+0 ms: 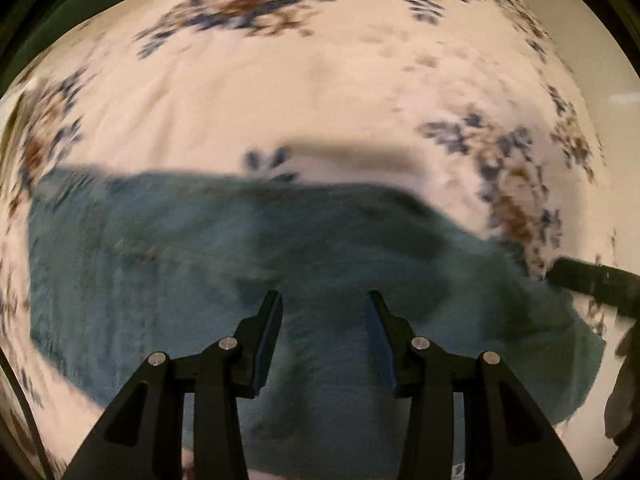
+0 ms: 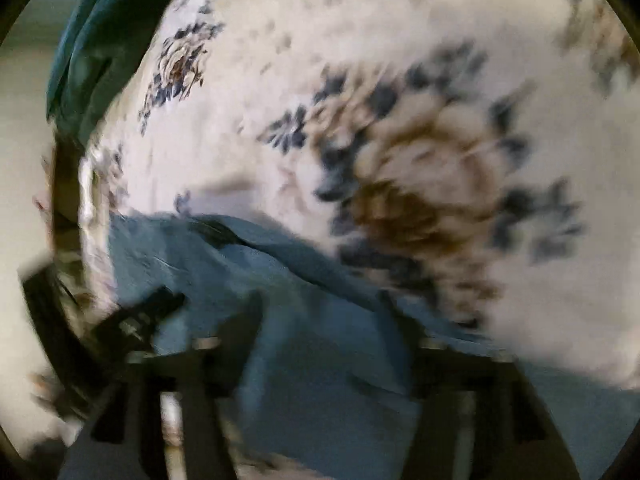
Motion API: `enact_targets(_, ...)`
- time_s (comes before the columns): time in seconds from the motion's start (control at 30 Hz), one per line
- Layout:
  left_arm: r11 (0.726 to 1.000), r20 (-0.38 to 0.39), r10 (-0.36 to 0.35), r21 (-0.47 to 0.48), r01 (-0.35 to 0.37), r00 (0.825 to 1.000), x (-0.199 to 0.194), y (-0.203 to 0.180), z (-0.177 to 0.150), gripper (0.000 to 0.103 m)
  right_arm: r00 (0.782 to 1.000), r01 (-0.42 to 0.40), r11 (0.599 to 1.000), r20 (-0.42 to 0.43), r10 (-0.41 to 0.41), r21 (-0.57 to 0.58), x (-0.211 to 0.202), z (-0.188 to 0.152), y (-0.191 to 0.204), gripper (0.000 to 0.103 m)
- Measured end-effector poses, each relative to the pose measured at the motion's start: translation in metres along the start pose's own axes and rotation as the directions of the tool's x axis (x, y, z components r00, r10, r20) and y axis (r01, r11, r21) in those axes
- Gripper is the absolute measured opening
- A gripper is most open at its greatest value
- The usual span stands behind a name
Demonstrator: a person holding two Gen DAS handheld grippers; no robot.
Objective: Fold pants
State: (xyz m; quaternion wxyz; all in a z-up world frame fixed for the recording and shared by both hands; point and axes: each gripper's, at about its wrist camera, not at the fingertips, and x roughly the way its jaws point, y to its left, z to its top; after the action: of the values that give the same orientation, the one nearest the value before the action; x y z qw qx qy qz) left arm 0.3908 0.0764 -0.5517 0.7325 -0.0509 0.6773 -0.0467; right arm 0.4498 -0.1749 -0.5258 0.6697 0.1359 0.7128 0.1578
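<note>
Left wrist view: pants (image 1: 168, 264) lie spread beneath the left tool (image 1: 324, 312).

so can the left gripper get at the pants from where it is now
Probably yes: the left gripper hangs right over the blue pants on the floral bedspread, jaws apart and empty, with nothing between them and the cloth.

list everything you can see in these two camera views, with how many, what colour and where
pants: one, teal blue, spread flat on the bedsheet, below both grippers.
bedsheet: one, cream with blue and brown flowers, under and around the pants.
dark green cloth: one, upper left of the right wrist view, at the sheet's edge; too blurred to identify.
left gripper: one, black, over the pants, jaws apart with nothing between them.
right gripper: one, black, blurred, over the pants, jaws apart.
</note>
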Motion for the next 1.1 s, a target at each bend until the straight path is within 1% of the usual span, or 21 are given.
enact_targets(0.07,1.000,-0.025,0.001,0.025,0.000,1.000,0.020,-0.014,0.018,0.040,0.998,0.056,0.995,-0.035,-0.059,-0.083,-0.002,-0.009,0.000,0.068)
enact_targets(0.13,0.999,-0.047,0.030,0.034,-0.029,0.998,0.037,-0.018,0.033,0.040,0.990,0.038,0.989,-0.131,-0.057,-0.143,0.012,-0.020,-0.008,0.064)
enact_targets(0.17,0.999,-0.051,0.037,0.023,-0.036,0.998,0.045,-0.016,0.043,0.043,0.984,0.058,0.987,-0.158,-0.082,-0.151,0.020,-0.019,-0.011,0.044)
enact_targets(0.2,0.999,-0.053,0.032,0.003,-0.031,0.998,0.048,-0.012,0.049,0.043,0.980,0.120,0.983,-0.144,-0.140,-0.141,0.025,-0.018,-0.019,0.028)
enact_targets(0.23,0.999,-0.052,0.024,-0.024,-0.025,0.998,0.049,-0.008,0.055,0.043,0.977,0.185,0.981,-0.092,-0.190,-0.063,0.023,-0.013,-0.037,0.012)
enact_targets(0.3,0.998,-0.049,0.009,-0.062,-0.012,0.999,0.048,0.001,0.063,0.043,0.983,0.181,0.972,-0.026,-0.179,0.150,0.020,-0.009,-0.076,0.007)
enact_targets(0.37,0.997,-0.046,0.002,-0.075,-0.006,0.999,0.044,0.003,0.063,0.043,0.970,0.241,0.947,-0.018,-0.243,0.213,0.022,-0.009,-0.097,0.006)
enact_targets(0.47,0.998,-0.022,0.042,-0.035,-0.043,0.999,0.034,0.000,0.057,0.043,0.986,0.151,0.947,0.027,-0.165,0.283,0.002,-0.021,-0.107,0.008)
enact_targets(0.53,0.999,-0.004,0.049,-0.012,-0.049,0.999,0.028,-0.002,0.052,0.044,0.992,0.016,0.959,0.118,-0.051,0.282,-0.023,-0.035,-0.099,0.010)
enact_targets(0.57,0.997,0.000,0.070,0.006,-0.070,0.998,0.029,-0.004,0.051,0.044,0.990,-0.054,0.964,0.143,0.016,0.260,-0.029,-0.041,-0.090,0.016)
enact_targets(0.6,0.995,0.000,0.097,0.019,-0.097,0.995,0.032,-0.004,0.050,0.044,0.989,-0.097,0.969,0.128,0.069,0.229,-0.027,-0.044,-0.080,0.022)
enact_targets(0.63,0.994,-0.003,0.108,0.020,-0.108,0.994,0.035,-0.003,0.051,0.044,0.989,-0.143,0.971,0.068,0.132,0.192,-0.016,-0.044,-0.071,0.036)
enact_targets(0.67,0.994,-0.006,0.107,0.016,-0.107,0.994,0.038,-0.001,0.052,0.044,0.989,-0.150,0.974,0.010,0.151,0.172,-0.004,-0.046,-0.067,0.038)
enact_targets(0.73,0.992,-0.006,0.123,0.021,-0.123,0.992,0.043,0.001,0.058,0.044,0.999,-0.034,0.991,-0.017,0.036,0.133,0.014,-0.042,-0.061,0.037)
enact_targets(0.77,0.991,-0.005,0.135,0.026,-0.135,0.991,0.045,0.001,0.062,0.044,1.000,0.015,0.991,-0.006,-0.014,0.134,0.017,-0.038,-0.066,0.014)
enact_targets(0.8,0.990,-0.005,0.138,0.022,-0.138,0.990,0.047,0.004,0.064,0.044,0.998,0.056,0.982,0.021,-0.061,0.179,0.017,-0.031,-0.080,0.001)
enact_targets(0.87,0.992,-0.011,0.130,0.009,-0.129,0.992,0.047,0.010,0.070,0.044,0.994,0.047,0.944,0.082,-0.078,0.326,0.012,-0.023,-0.111,0.000)
enact_targets(0.9,0.992,-0.010,0.129,0.009,-0.129,0.992,0.045,0.014,0.071,0.044,0.989,0.083,0.920,0.083,-0.124,0.384,0.005,-0.020,-0.126,0.000)
enact_targets(0.97,0.993,0.012,0.118,0.010,-0.118,0.993,0.030,0.026,0.064,0.044,0.991,0.047,0.913,0.097,-0.094,0.406,-0.006,-0.019,-0.129,0.005)
enact_targets(1.03,0.996,0.028,0.084,0.020,-0.084,0.996,0.017,0.022,0.050,0.044,0.987,-0.080,0.930,0.158,0.024,0.358,-0.026,-0.026,-0.115,0.005)
enact_targets(1.1,0.997,0.026,0.053,0.048,-0.054,0.998,0.010,0.015,0.033,0.047,0.977,-0.165,0.943,0.176,0.117,0.291,-0.033,-0.042,-0.095,0.016)
